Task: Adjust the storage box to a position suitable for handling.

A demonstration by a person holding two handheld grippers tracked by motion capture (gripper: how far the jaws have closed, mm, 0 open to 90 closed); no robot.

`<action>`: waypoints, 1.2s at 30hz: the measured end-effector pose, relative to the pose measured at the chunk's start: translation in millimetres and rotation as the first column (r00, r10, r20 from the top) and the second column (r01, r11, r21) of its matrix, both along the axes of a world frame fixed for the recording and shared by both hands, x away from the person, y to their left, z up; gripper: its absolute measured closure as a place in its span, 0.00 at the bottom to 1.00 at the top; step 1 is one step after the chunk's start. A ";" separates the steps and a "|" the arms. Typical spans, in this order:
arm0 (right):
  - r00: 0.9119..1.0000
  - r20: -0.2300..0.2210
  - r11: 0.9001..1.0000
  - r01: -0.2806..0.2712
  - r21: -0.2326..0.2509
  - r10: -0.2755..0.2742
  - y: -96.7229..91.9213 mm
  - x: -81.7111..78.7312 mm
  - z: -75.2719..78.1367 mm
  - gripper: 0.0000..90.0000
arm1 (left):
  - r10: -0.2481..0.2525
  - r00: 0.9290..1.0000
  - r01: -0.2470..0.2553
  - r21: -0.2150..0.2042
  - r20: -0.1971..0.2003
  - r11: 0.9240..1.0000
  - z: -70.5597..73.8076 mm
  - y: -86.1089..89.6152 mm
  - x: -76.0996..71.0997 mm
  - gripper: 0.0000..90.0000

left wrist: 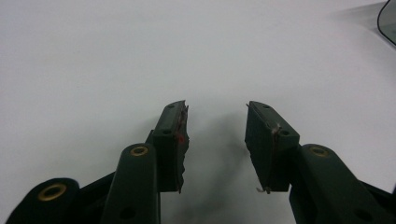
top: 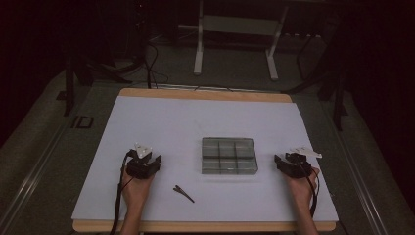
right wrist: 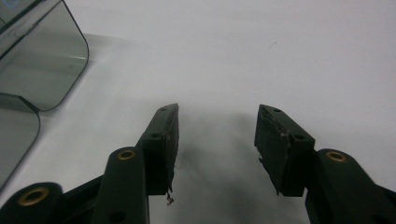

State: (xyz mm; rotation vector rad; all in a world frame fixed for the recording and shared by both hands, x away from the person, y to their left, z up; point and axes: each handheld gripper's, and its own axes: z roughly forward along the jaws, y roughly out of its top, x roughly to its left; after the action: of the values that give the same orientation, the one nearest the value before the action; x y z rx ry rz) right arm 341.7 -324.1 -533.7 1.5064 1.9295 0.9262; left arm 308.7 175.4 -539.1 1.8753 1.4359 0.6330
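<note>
On the left side of the big white table top (top: pixel 161 122), a person's left hand (top: pixel 134 188) holds the left gripper (top: pixel 155 160), a black tool with two jaws. It rests low over the white top. In the left gripper view (left wrist: pixel 216 126) its jaws stand wide apart, and there is nothing between them but bare white table. The rounded corner of the see-through box (left wrist: pixel 388 21) peeks in at the top right edge of that view.

A little to the right, close to the near edge of the table, lies a small dark hair clip (top: pixel 183 193), thin and long. It lies flat and slanted, by itself. It is near the left gripper but not touching it.

Next, near the middle of the table, sits the clear plastic box with little square compartments (top: pixel 229 155). It lies between the two grippers and is apart from both.

On the right side, the person's right hand (top: pixel 301 186) holds the right gripper (top: pixel 278 161), also black. In the right gripper view (right wrist: pixel 217 123) its jaws are wide apart too, with only white table between them. The clear box's rounded corner (right wrist: pixel 51 60) shows at the top left there.
</note>
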 end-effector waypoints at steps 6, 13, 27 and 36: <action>1.000 0.010 1.000 -0.011 -0.023 0.011 0.5 -1.2 3.2 0.56 | -0.014 1.000 0.013 -0.025 -0.008 1.000 0.7 -0.7 0.0 0.66; 0.999 0.026 0.999 -0.039 -0.033 0.040 3.6 -3.8 9.3 0.58 | -0.024 1.000 0.024 -0.026 -0.001 0.999 3.6 2.4 -3.3 0.67; 0.997 0.002 0.997 -0.076 0.004 0.076 6.2 -4.8 11.4 0.56 | -0.021 1.000 0.021 -0.040 0.011 0.999 8.3 5.4 -4.3 0.68; 0.995 -0.007 0.995 -0.104 0.009 0.104 10.7 -3.0 13.9 0.59 | -0.032 0.999 0.032 -0.012 -0.002 0.999 10.7 3.3 -3.2 0.68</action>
State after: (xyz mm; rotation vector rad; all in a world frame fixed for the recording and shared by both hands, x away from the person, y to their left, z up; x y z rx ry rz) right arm 338.6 -313.4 -519.8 1.4268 2.0285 0.9755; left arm 305.5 178.7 -528.4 1.8862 1.4058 0.6062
